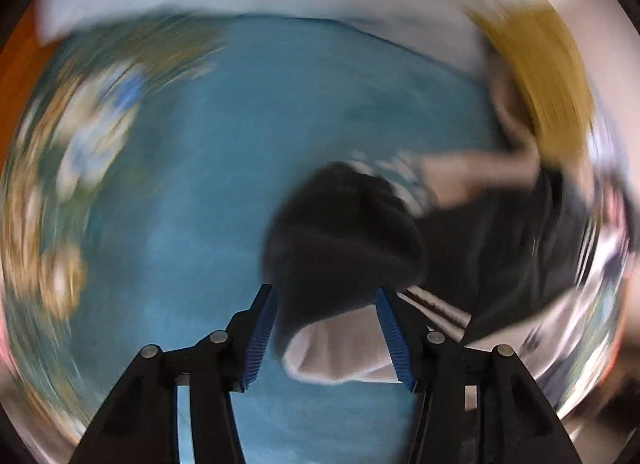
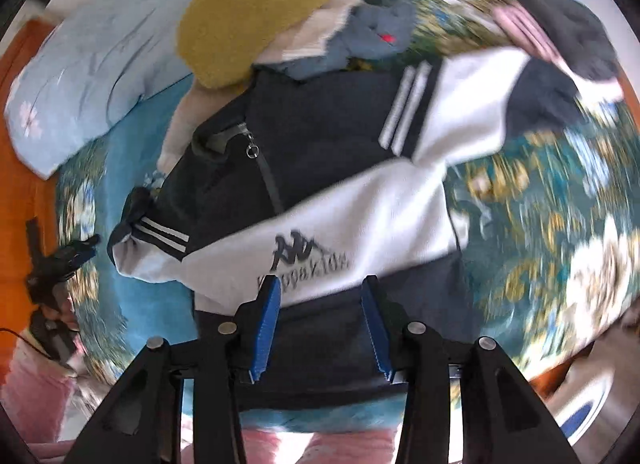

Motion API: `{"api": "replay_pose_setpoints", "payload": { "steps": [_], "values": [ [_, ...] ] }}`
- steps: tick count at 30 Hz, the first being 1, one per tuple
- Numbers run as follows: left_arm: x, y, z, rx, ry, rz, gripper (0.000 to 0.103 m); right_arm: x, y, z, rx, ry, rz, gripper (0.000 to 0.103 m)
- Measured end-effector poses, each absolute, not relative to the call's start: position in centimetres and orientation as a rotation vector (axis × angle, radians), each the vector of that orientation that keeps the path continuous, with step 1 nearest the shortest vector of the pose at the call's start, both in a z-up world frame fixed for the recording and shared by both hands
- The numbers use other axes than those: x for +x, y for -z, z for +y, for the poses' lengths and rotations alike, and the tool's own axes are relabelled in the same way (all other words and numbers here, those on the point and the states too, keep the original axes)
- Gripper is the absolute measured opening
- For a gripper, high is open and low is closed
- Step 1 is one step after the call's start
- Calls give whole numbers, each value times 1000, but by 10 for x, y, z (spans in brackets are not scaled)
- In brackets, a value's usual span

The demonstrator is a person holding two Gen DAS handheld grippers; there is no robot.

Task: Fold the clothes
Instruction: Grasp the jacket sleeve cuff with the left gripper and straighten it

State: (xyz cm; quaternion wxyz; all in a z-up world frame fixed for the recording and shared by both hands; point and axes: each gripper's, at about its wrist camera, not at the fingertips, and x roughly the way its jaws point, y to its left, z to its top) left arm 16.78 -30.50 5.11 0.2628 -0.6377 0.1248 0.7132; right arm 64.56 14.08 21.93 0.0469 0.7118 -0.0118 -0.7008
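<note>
A black and white zip jacket (image 2: 320,183) with striped sleeves and a printed logo lies spread on a blue floral bedsheet (image 2: 540,215). In the right wrist view my right gripper (image 2: 320,292) is open, its blue pads over the jacket's dark lower hem. My left gripper (image 2: 86,242) shows small at the far left, just beside the jacket's left sleeve cuff (image 2: 136,240). In the blurred left wrist view my left gripper (image 1: 326,298) is open, with the black and white sleeve end (image 1: 340,256) lying between its blue pads (image 1: 262,328).
A yellow garment (image 2: 260,3), a grey-blue garment (image 2: 372,31) and a light blue pillow (image 2: 92,75) lie beyond the jacket. A dark cloth (image 2: 568,23) lies at the far right. Orange wood (image 2: 16,75) borders the bed on the left. Pink fabric (image 2: 32,392) shows at the near edge.
</note>
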Motion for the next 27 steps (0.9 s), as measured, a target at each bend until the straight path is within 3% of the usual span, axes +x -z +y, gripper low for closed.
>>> {"api": "replay_pose_setpoints", "payload": {
  "steps": [2,8,11,14,17,25,27],
  "values": [
    [179,-44,-277,-1627,-1883,508,63,666,-224,139,2222,2160,-38,44],
    [198,-8,-240,-1484,-1822,941,63,703,-247,135,2281,2252,-67,46],
    [188,-3,-242,-1491,-1835,937,62,707,-258,135,2281,2302,-84,47],
    [166,-3,-259,-1559,-1902,873,23,707,-262,132,2288,2328,-99,48],
    [142,-15,-304,-1664,-2007,590,19,703,-256,123,2290,2315,-108,48],
    [100,-36,-501,-1909,-2161,-707,12,691,-240,98,2278,2275,-119,48],
    [105,-3,-523,-2065,-2179,-690,12,687,-235,93,2270,2259,-111,48]
  ]
}}
